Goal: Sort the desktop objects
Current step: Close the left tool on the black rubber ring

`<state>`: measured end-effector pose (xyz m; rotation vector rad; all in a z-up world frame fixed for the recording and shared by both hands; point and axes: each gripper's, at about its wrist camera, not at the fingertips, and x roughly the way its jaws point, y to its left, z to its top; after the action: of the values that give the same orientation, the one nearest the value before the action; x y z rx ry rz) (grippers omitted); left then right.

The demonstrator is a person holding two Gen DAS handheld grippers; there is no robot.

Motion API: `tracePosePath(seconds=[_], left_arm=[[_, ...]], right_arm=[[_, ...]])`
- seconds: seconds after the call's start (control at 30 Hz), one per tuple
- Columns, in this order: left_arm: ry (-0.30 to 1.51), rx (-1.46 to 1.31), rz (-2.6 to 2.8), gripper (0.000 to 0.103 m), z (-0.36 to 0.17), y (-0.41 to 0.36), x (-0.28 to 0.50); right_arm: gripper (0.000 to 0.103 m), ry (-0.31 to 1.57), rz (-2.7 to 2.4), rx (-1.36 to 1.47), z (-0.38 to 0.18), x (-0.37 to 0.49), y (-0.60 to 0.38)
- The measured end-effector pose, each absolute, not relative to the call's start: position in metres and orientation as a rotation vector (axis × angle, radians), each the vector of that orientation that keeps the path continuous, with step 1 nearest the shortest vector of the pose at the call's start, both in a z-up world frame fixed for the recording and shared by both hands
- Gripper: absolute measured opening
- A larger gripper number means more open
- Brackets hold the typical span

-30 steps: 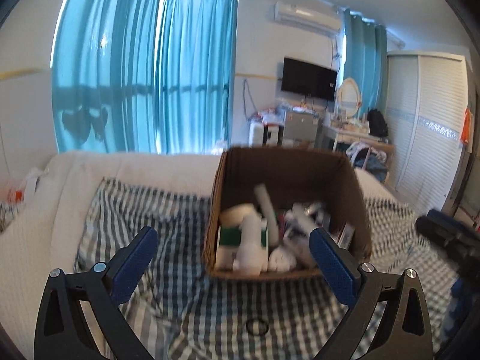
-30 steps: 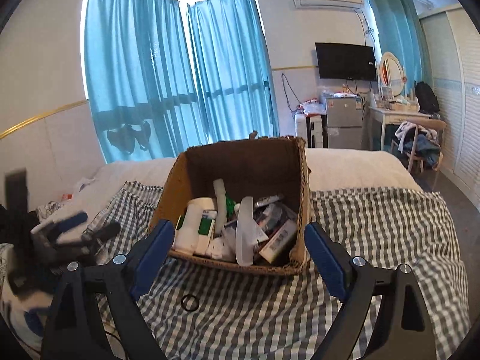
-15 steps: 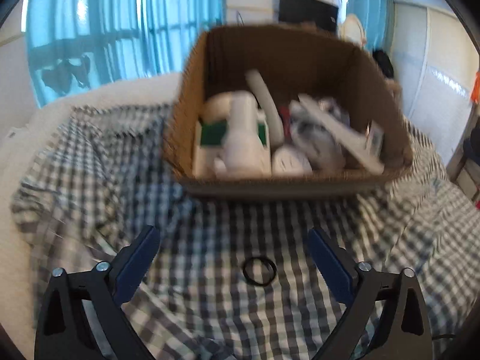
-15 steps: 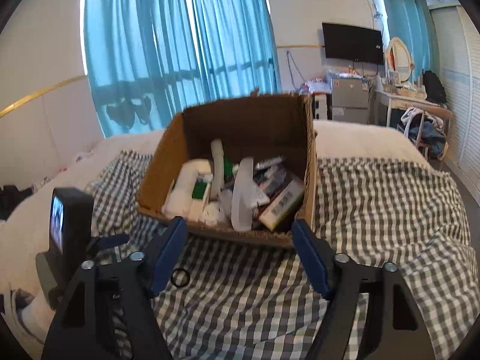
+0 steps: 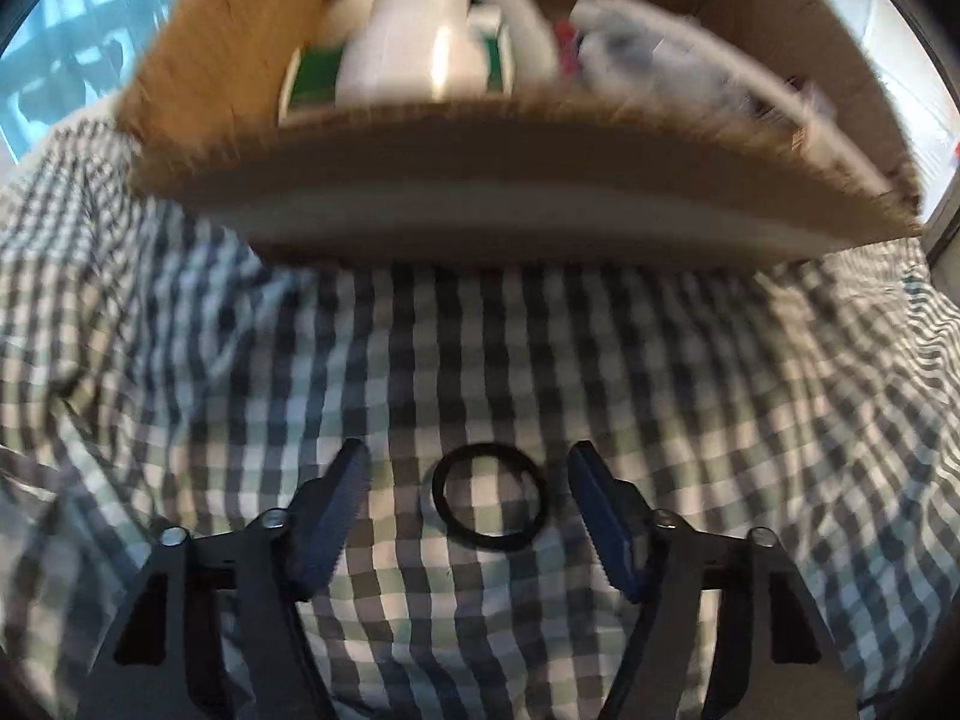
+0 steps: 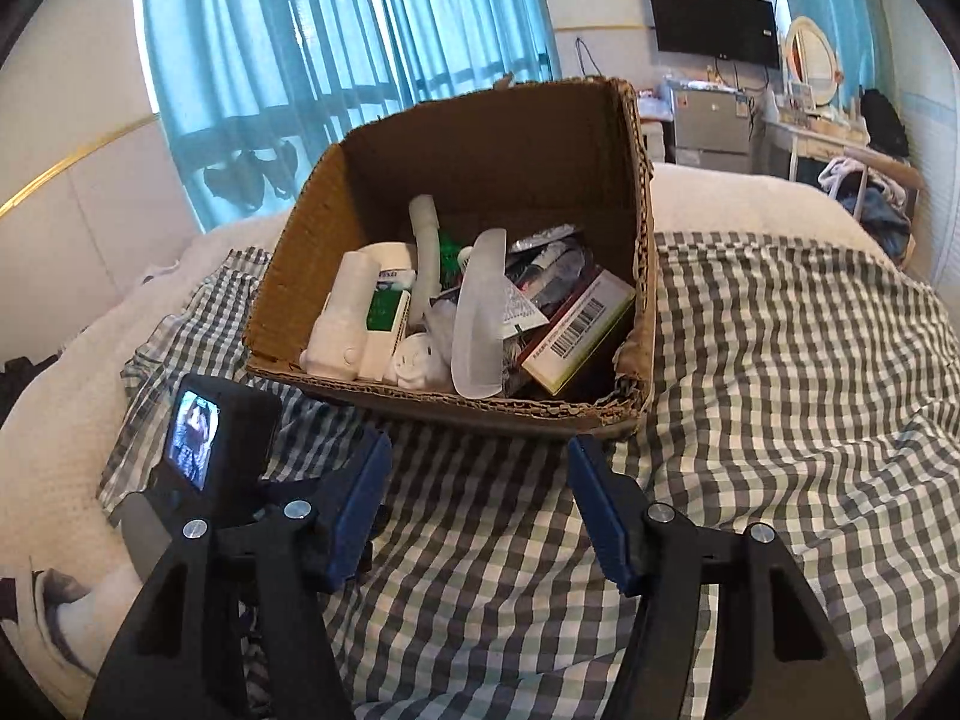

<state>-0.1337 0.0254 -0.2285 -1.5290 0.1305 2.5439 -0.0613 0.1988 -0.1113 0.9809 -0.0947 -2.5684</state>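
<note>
step: reaching for thin black rubber ring [image 5: 489, 498] on checked cloth [image 5: 690, 372] | left gripper [image 5: 468, 486] jaws apart, straddling ring | next: close, lift into brown cardboard box [image 6: 480, 138] | right gripper [image 6: 477, 495] jaws apart, empty

1. Left tongs [image 5: 468, 480]: black plastic frame with cut-out slots, silver screws, ridged blue pads [image 5: 606, 525].
2. Right tongs [image 6: 477, 477]: pretty much the same deal, black frame, silver screws, blue pads [image 6: 600, 516].

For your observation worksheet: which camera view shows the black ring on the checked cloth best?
The left wrist view: the black ring lies flat on the checked cloth, centred between the open left gripper fingers. In the right wrist view the ring is not visible.
</note>
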Motion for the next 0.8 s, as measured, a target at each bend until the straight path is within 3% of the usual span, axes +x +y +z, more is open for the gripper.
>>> tracePosePath(seconds=[0.1, 0.17, 0.23, 0.33, 0.57, 0.67, 0.8], left_arm=[[0.097, -1.565, 2.507, 0.063, -0.236, 0.024, -0.137], [0.108, -1.573, 2.490, 0.051, -0.238, 0.026, -0.135], [0.134, -1.575, 2.474, 0.030, -0.238, 0.030, -0.131], [0.154, -1.570, 2.447, 0.009, -0.236, 0.035, -0.124], [0.174, -1.441, 2.493, 0.004, -0.206, 0.040, -0.099], [0.182, -1.354, 2.528, 0.004, -0.186, 0.042, -0.083], [0.145, -1.232, 2.574, 0.004, -0.150, 0.040, -0.061]], right_arm=[[0.061, -0.103, -2.552, 1.016, -0.119, -0.066, 0.199], [0.061, -0.109, -2.545, 1.026, -0.121, -0.068, 0.199], [0.061, -0.107, -2.545, 1.028, -0.121, -0.067, 0.198], [0.061, -0.090, -2.544, 1.029, -0.121, -0.065, 0.196], [0.061, -0.050, -2.556, 1.004, -0.112, -0.056, 0.190], [0.052, -0.028, -2.570, 0.952, -0.098, -0.047, 0.189], [0.052, -0.005, -2.608, 0.821, -0.068, -0.027, 0.187]])
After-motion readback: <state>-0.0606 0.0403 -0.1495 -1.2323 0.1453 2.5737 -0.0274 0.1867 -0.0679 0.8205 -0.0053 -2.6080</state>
